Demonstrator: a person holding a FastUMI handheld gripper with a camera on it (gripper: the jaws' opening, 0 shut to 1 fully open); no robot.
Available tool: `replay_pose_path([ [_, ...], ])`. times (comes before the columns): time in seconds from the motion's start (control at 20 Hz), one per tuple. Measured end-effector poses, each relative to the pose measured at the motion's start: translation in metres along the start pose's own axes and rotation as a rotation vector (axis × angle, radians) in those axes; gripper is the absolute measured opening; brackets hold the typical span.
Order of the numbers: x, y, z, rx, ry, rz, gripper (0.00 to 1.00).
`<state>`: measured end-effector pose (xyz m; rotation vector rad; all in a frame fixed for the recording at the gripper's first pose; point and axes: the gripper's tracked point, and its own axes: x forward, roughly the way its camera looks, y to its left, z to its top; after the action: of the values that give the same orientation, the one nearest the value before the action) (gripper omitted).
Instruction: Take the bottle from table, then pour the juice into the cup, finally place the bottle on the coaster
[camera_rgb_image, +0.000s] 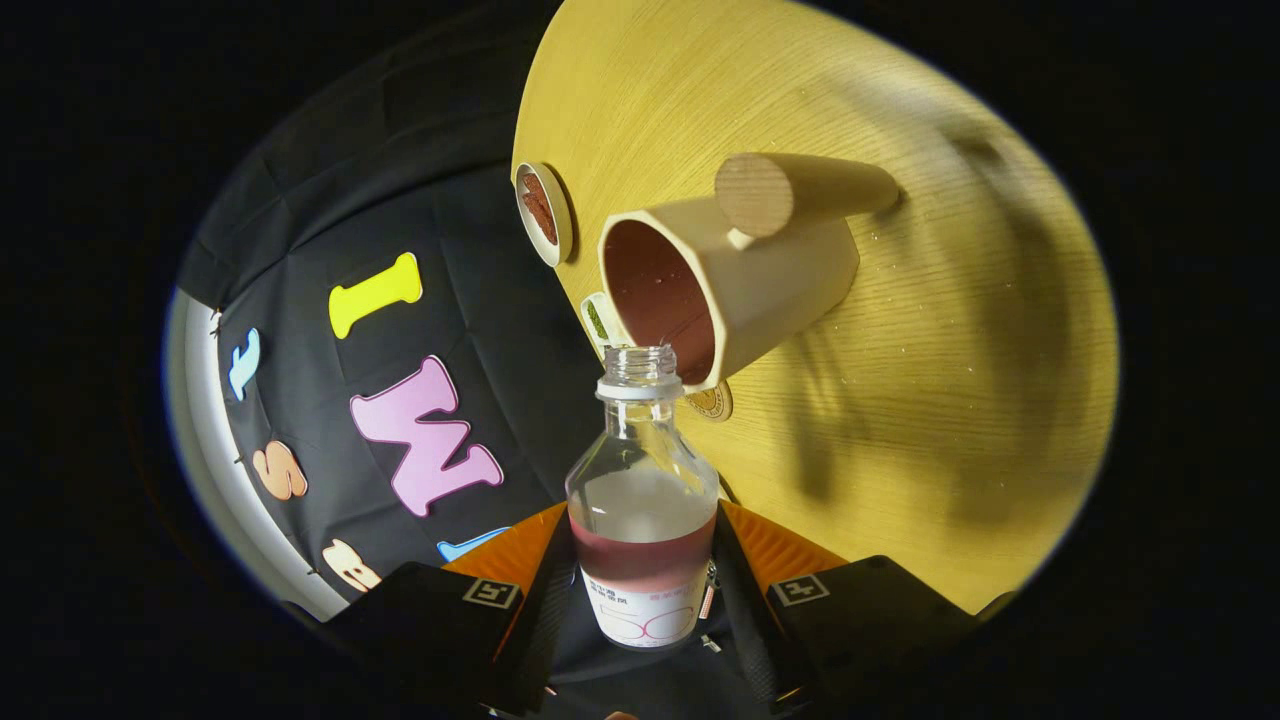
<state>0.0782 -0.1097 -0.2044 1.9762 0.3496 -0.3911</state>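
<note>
- The gripper (645, 600) has its two fingers (540, 590) clamped on the bottle (645, 500), one finger pressing on each side of the lower body, around the labelled part.
- The bottle is clear plastic with no cap on its threaded neck; a white ring sits just under the threads.
- Dark red juice (643, 560) lies in a band low in the bottle, just above the label, with a pale, cloudy zone above it (whether that is foam or misted plastic, I cannot tell).
- The bottle's open mouth sits right at the rim of the cup (770, 280), at the edge nearest the fingers; whether mouth and rim touch cannot be told.
- The cup is cream outside and reddish brown inside, with a round wooden handle (790, 190) sticking out from its side. The view is turned steeply, so the cup's opening faces towards the bottle.
- The cup stands on the wooden table (950, 330), beyond the fingers.
- A small round coaster (712, 403) with a patterned face peeks out from under the cup, just beside the bottle's neck.
- A small white dish (545, 213) holding something reddish brown lies further off, near the table's edge.
- Another small pale item with green in it (597, 320) sits between that dish and the cup, partly hidden behind the cup's rim.
</note>
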Motion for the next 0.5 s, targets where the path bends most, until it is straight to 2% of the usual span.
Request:
replay_pose_path([
  [0.5,0.0026,0.0059,0.0031,0.068,0.031,-0.016,0.76],
])
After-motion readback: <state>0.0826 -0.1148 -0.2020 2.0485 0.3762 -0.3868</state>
